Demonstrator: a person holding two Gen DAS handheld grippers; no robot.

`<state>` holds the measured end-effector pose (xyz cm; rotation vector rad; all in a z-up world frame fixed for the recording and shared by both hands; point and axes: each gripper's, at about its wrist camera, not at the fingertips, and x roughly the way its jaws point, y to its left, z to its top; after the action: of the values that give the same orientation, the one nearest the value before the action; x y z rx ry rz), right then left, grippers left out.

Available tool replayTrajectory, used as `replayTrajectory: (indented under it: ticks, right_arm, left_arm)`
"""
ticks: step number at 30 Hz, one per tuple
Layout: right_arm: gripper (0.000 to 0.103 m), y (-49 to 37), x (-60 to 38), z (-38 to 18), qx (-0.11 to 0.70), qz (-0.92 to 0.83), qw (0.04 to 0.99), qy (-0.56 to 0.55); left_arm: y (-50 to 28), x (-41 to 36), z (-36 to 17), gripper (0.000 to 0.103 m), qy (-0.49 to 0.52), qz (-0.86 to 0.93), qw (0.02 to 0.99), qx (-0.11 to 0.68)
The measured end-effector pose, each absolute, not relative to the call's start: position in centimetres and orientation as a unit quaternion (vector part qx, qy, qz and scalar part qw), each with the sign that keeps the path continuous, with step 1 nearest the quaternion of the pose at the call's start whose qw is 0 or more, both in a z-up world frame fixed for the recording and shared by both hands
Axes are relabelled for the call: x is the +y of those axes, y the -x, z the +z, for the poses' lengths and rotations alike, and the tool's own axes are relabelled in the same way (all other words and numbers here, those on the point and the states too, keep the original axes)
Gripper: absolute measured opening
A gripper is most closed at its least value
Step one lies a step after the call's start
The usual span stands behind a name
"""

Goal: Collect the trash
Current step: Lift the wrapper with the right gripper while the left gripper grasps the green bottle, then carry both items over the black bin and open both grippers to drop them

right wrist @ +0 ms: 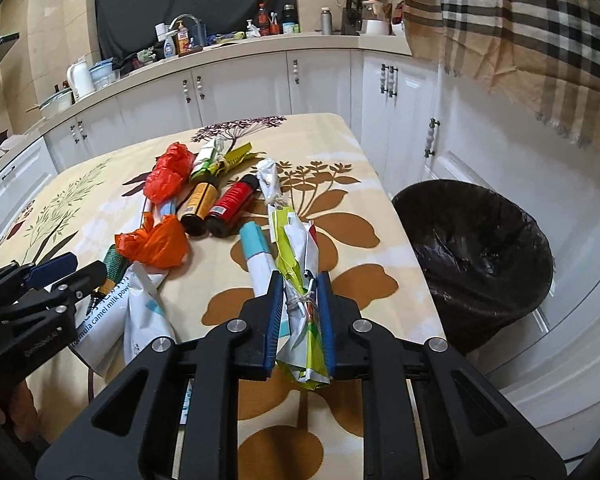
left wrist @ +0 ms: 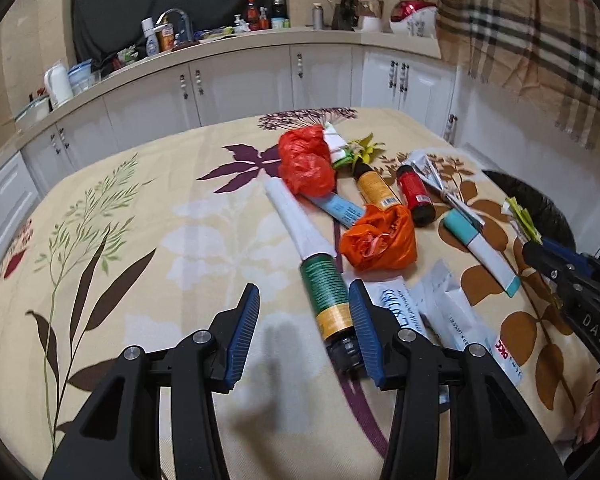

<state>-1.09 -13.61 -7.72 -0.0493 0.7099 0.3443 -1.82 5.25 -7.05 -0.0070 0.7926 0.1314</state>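
Trash lies scattered on a floral tablecloth [left wrist: 148,240]. My left gripper [left wrist: 304,300] is open around the lower end of a green and yellow tube [left wrist: 326,296], which lies on the cloth against the right-hand finger with a wide gap to the other. My right gripper [right wrist: 301,280] is shut on a string-tied bundle of green and white wrappers [right wrist: 294,236], held near the table's right edge. From the left wrist view that gripper [left wrist: 540,250] shows at the right with the wrapper bundle [left wrist: 520,216] sticking out. The left gripper [right wrist: 66,268] appears at the left of the right wrist view.
A bin with a black liner [right wrist: 476,248] stands on the floor right of the table. Also on the cloth are a red bag [left wrist: 306,160], an orange bag [left wrist: 380,240], an orange-labelled bottle [left wrist: 374,186], a red bottle [left wrist: 416,196], a teal and white tube [left wrist: 480,248] and white packets [left wrist: 448,312]. Cabinets stand behind.
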Motion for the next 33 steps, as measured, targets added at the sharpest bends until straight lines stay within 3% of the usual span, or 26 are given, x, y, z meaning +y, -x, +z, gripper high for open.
replayTrajectory:
  ticks: [17, 22, 33]
  right_arm:
    - [0.017, 0.2, -13.9, -8.4, 0.355, 0.164, 0.92, 0.019]
    - [0.017, 0.0, -13.8, -8.4, 0.358, 0.165, 0.919, 0.02]
    - [0.017, 0.4, -13.7, -8.1, 0.348, 0.155, 0.924, 0.034]
  left_arm:
    - [2.0, 5.9, -8.1, 0.046, 0.013, 0.05, 0.917, 0.395]
    - [1.9, 5.6, -8.2, 0.027, -0.006, 0.04, 0.918, 0.394]
    - [2.4, 6.4, -7.9, 0.025, -0.003, 0.053, 0.922, 0.382]
